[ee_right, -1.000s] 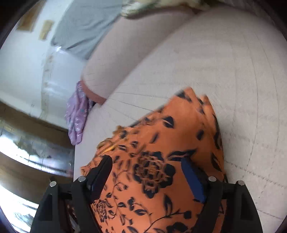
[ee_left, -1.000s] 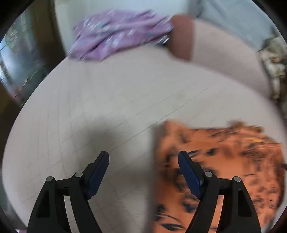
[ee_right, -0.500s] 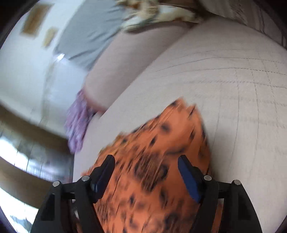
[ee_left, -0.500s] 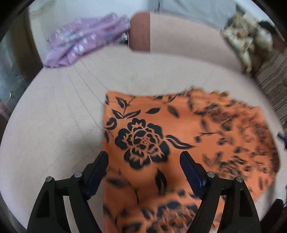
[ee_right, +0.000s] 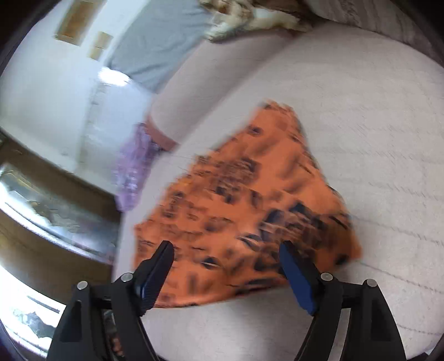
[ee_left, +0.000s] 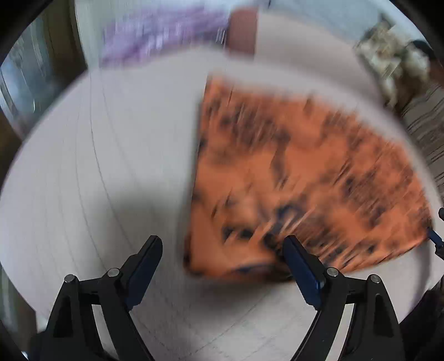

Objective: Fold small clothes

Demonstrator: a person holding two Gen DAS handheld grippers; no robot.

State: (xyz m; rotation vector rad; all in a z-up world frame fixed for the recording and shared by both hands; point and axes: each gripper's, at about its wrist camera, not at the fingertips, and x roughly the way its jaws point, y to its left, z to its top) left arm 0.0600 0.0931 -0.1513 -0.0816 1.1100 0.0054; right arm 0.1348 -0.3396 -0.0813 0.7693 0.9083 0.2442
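Orange cloth now lies farther ahead than before; left gripper and right gripper both released, holding nothing.

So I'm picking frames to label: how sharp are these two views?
Left wrist: heavy motion smear on the orange floral garment and purple cloth; left gripper stays crisp, with its shadow on the cushion. Right wrist: garment print also smeared; right gripper sharp.

A pale quilted mattress with stitched grid lines fills both views. Behind it runs a padded beige headboard against a white wall with two small framed pictures. Dark wooden furniture stands beside the bed, brightly lit.
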